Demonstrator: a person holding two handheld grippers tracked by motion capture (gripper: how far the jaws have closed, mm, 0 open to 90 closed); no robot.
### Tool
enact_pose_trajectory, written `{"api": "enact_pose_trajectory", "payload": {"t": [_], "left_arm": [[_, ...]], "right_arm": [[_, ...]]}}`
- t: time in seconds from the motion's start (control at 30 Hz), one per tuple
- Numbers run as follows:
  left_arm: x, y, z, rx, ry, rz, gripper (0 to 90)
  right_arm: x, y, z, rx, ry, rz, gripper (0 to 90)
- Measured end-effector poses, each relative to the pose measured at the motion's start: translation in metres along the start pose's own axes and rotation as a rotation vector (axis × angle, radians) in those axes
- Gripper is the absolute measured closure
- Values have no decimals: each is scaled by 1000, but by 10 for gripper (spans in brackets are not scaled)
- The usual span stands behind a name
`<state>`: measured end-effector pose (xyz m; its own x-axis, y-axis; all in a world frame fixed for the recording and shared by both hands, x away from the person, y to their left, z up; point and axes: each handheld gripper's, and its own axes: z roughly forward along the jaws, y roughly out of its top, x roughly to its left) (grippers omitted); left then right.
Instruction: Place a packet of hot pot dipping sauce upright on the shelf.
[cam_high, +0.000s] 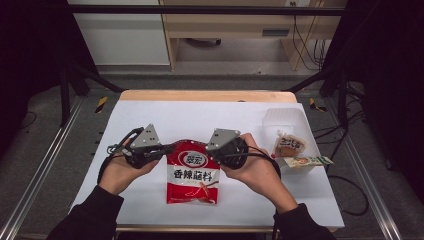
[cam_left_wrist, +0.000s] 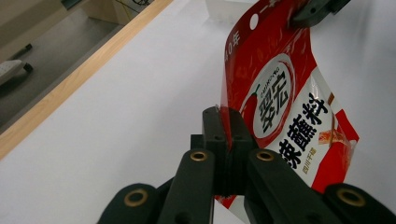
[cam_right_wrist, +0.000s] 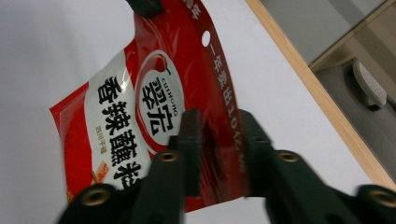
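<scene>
White tabletop (cam_high: 150, 120), wooden far edge, dark floor beyond. Red seasoning packet (cam_high: 193, 176) near front edge at middle, top corners lifted. Left gripper (cam_left_wrist: 223, 122) clamped on one corner; right gripper (cam_right_wrist: 215, 130) part-open, straddling the other. Probably mid-tear: next, clamp right, pull apart.

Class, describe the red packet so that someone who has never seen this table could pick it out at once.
Start at the white-covered table. Near the middle of its front half, the red packet is held by its top corners between the left hand-held gripper and the right hand-held gripper. Unlike the small snack packs at the right edge, it is large, red and white, with bold black characters.
</scene>
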<state>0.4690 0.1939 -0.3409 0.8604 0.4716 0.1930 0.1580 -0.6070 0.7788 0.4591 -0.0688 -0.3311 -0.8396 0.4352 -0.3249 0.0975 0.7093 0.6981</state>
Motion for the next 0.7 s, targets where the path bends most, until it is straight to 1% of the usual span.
{"api": "enact_pose_trajectory", "payload": {"t": [0.1, 0.2, 0.23, 0.3, 0.33, 0.43, 0.47, 0.53, 0.6, 0.67, 0.7], "left_arm": [[-3, 3, -2, 1, 3, 19, 900], [-5, 5, -3, 4, 1, 30, 900], [-5, 6, -3, 1, 1, 36, 900], [-7, 7, -3, -1, 2, 43, 900], [-8, 7, -4, -2, 2, 46, 900], [-10, 8, -5, -7, 1, 58, 900], [-11, 8, -5, -8, 3, 63, 900], [-11, 8, -7, -10, 3, 70, 900], [-11, 8, -7, -13, 7, 75, 900], [-12, 8, -8, -21, 6, 77, 900], [-12, 8, -9, -24, 7, 77, 900]], "right_arm": [[-4, 2, -2, 3, -14, 7, 612], [-7, 4, -3, 8, 11, 1, 508], [-8, 6, -3, 20, 27, 4, 483], [-9, 7, -2, 37, 45, -3, 435], [-9, 8, -2, 46, 51, -5, 426], [-11, 10, 0, 71, 82, -10, 414], [-11, 10, 1, 83, 91, -18, 414], [-11, 11, 3, 107, 105, -13, 441], [-12, 10, 6, 116, 123, -13, 464], [-12, 9, 9, 129, 171, 0, 506], [-12, 8, 10, 130, 180, 6, 532]]}}
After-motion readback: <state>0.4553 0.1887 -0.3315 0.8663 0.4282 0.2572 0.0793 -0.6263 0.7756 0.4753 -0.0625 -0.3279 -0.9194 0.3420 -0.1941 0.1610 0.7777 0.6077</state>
